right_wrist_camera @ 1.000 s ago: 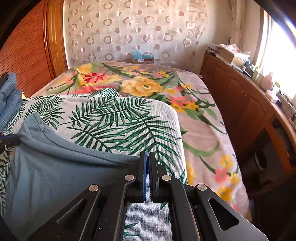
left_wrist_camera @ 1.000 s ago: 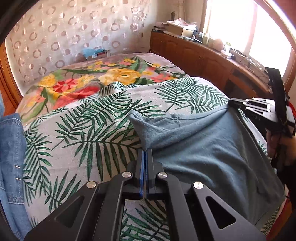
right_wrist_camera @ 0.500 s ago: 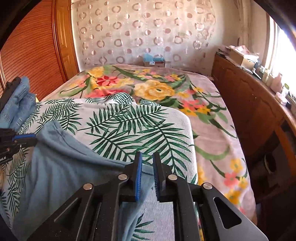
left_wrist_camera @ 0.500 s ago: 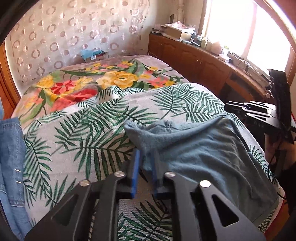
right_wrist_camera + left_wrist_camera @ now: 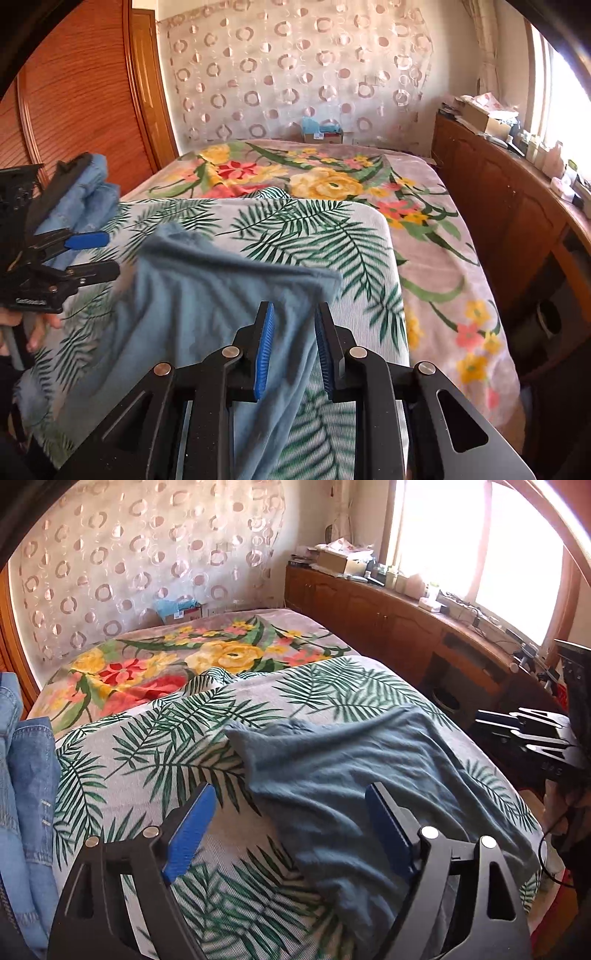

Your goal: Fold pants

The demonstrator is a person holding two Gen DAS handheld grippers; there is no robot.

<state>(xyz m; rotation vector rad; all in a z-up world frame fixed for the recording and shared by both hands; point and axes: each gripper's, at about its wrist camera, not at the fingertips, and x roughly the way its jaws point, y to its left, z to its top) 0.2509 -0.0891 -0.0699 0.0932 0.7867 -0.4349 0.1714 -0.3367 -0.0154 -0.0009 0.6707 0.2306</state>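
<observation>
The grey-blue pants [image 5: 351, 775] lie spread and rumpled on the palm-leaf cover [image 5: 155, 738] of the bed. My left gripper [image 5: 291, 812] hovers over their near left part, its jaws wide and still opening, the blue pads clear of the cloth. In the right wrist view the pants [image 5: 207, 288] run toward me and a fold of them passes loosely between the fingers of my right gripper [image 5: 293, 332], whose jaws are narrowly apart and opening. The right gripper [image 5: 517, 731] also shows at the bed's right edge, and the left gripper [image 5: 99, 256] at the left with a hand behind it.
Blue jeans [image 5: 26, 775] are piled at the bed's left side. A floral blanket [image 5: 221, 657] covers the far half. A long wooden cabinet [image 5: 406, 620] with clutter runs under the window on the right. A wooden wardrobe [image 5: 81, 92] stands on the left.
Both grippers were shut on the pants' far edge a second ago. Both have let go, the left opening wide and the right a little. Both have drawn back, and the cloth has settled on the bed.
</observation>
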